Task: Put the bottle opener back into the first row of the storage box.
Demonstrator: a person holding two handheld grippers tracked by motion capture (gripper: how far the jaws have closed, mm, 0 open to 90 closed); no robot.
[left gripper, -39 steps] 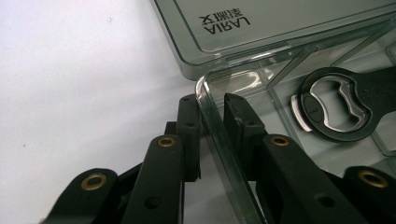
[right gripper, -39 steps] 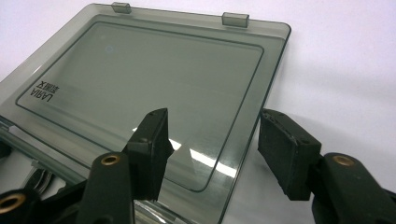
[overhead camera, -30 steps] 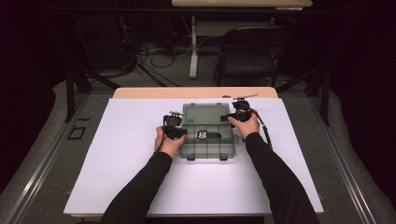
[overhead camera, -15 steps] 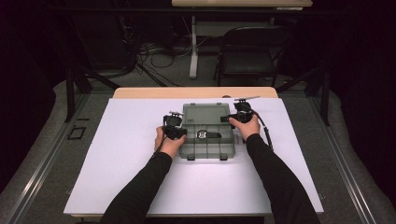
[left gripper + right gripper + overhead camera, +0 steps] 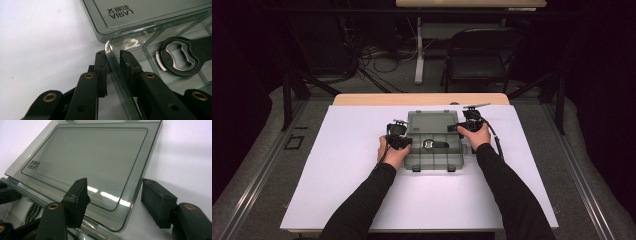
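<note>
A smoky clear plastic compartment box (image 5: pixel 435 156) lies on the white table top, its lid (image 5: pixel 431 120) swung open and lying flat behind it. My left gripper (image 5: pixel 113 58) is shut on the box's left wall (image 5: pixel 117 75), one pad on each side. A black bottle opener (image 5: pixel 178 58) rests in a compartment. My right gripper (image 5: pixel 117 192) is at the lid's right side; its jaws have just been opening and stand wide. The lid's edge (image 5: pixel 135 195) runs between them, and neither pad touches it.
The white sheet (image 5: pixel 337 190) covers the table with free room on all sides of the box. A dark chair (image 5: pixel 479 55) and cables stand on the floor beyond the table's far edge.
</note>
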